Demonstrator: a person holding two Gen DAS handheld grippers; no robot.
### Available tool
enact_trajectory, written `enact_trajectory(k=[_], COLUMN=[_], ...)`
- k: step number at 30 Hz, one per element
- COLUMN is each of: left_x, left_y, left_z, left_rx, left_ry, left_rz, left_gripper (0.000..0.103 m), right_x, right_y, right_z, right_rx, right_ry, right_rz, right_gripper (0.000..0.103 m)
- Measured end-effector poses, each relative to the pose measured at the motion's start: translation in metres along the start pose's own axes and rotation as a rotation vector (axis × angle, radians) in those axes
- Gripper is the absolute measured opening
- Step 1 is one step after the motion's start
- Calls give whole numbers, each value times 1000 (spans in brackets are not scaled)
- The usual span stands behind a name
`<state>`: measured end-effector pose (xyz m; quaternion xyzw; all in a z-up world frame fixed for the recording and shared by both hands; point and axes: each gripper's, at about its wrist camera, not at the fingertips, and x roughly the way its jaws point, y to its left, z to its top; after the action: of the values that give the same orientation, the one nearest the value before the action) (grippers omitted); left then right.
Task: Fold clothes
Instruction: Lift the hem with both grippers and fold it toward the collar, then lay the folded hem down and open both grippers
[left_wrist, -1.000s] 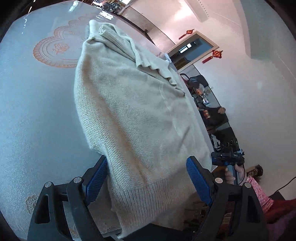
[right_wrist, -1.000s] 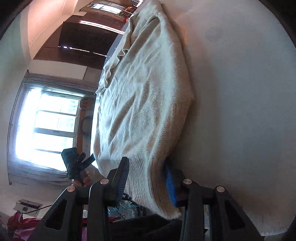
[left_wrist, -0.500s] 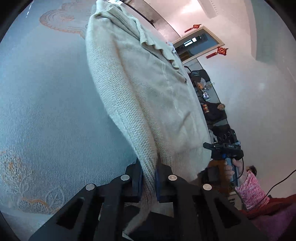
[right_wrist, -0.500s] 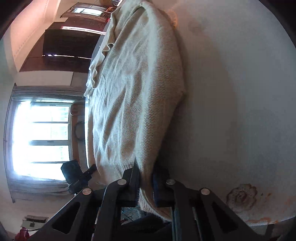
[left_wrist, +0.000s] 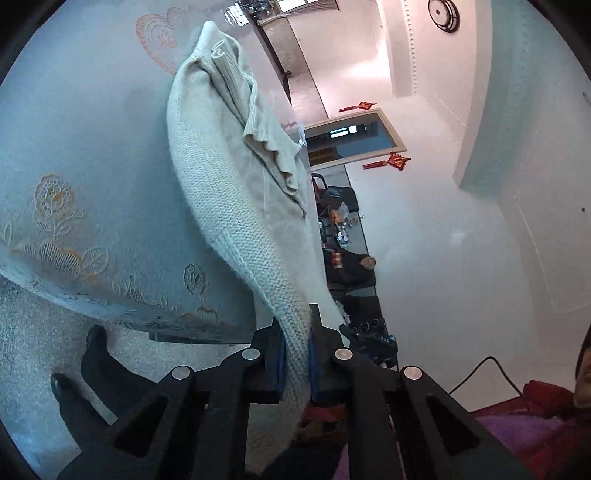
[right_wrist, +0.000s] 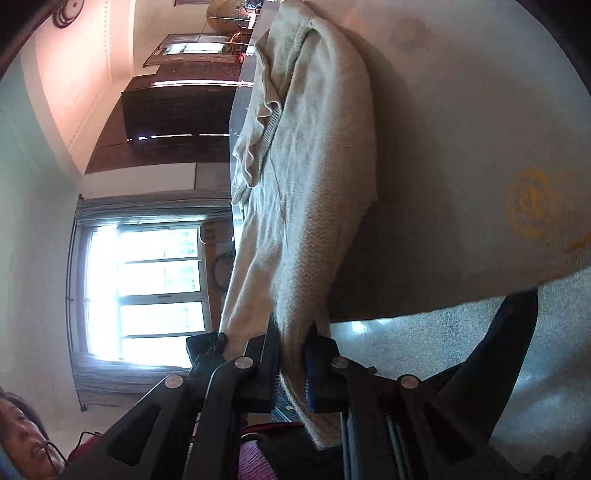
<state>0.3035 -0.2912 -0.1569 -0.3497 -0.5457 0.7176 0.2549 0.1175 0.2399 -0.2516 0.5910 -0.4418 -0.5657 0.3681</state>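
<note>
A cream knitted sweater (left_wrist: 236, 192) stretches from the far end of the table toward me, its near hem lifted off the cloth. My left gripper (left_wrist: 295, 332) is shut on one bottom corner of the sweater. In the right wrist view the same sweater (right_wrist: 317, 177) hangs taut, and my right gripper (right_wrist: 291, 347) is shut on the other bottom corner. A folded sleeve with a ribbed cuff (left_wrist: 266, 147) lies on top of the garment's body. Both pinched corners are held beyond the table's near edge.
The table wears a pale lace cloth (left_wrist: 85, 155) with orange flower embroidery, its edge (left_wrist: 155, 317) just ahead of the left gripper. Speckled floor (right_wrist: 461, 339) and dark trouser legs (left_wrist: 107, 373) lie below. A window (right_wrist: 155, 284) is bright at the left of the right wrist view. A seated person (left_wrist: 351, 266) is by the far wall.
Both grippers closed on the sweater's hem corners, then pulled back and up past the table edge. The near part of the sweater came off the cloth and went taut.
</note>
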Motion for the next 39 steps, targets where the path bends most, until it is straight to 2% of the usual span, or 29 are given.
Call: enact_trajectory(k=[4, 7, 10, 13, 17, 22, 23, 26, 29, 32, 33, 36, 39], left_x=[-4, 8, 30, 56, 85, 122, 129, 151, 147, 141, 137, 129, 130], left_y=[-12, -31, -39, -28, -1, 33, 39, 60, 59, 57, 53, 38, 17], left_z=[33, 77, 131, 188, 232, 285, 296, 327, 340, 352, 356, 363, 351], left_rx=[-40, -29, -29, -106, -205, -327, -352, -425, -417, -404, -377, -262, -95], left_ry=[-43, -68, -101, -137, -173, -218, -227, -253, -277, -300, -306, -315, -296], left_rz=[-55, -72, -47, -26, 24, 90, 103, 142, 182, 221, 259, 379, 458], left_gripper=[10, 11, 12, 12, 12, 14, 19, 41, 46, 59, 62, 63, 64], right_x=[-6, -7, -1, 10, 27, 65, 70, 76, 73, 57, 50, 30, 20], right_y=[7, 28, 51, 57, 50, 32, 28, 19, 16, 26, 31, 53, 95], right_z=[12, 43, 92, 152, 227, 302, 311, 335, 353, 365, 369, 371, 346], right_rx=[61, 61, 52, 94, 188, 320, 338, 371, 381, 306, 275, 148, -75], right_ry=[-18, -42, -65, -95, -140, -164, -161, -171, -188, -225, -238, -283, -318], right_rz=[95, 165, 198, 214, 240, 255, 257, 241, 254, 167, 131, -2, -201], right_gripper=[9, 9, 9, 9, 9, 12, 13, 30, 33, 34, 34, 35, 35])
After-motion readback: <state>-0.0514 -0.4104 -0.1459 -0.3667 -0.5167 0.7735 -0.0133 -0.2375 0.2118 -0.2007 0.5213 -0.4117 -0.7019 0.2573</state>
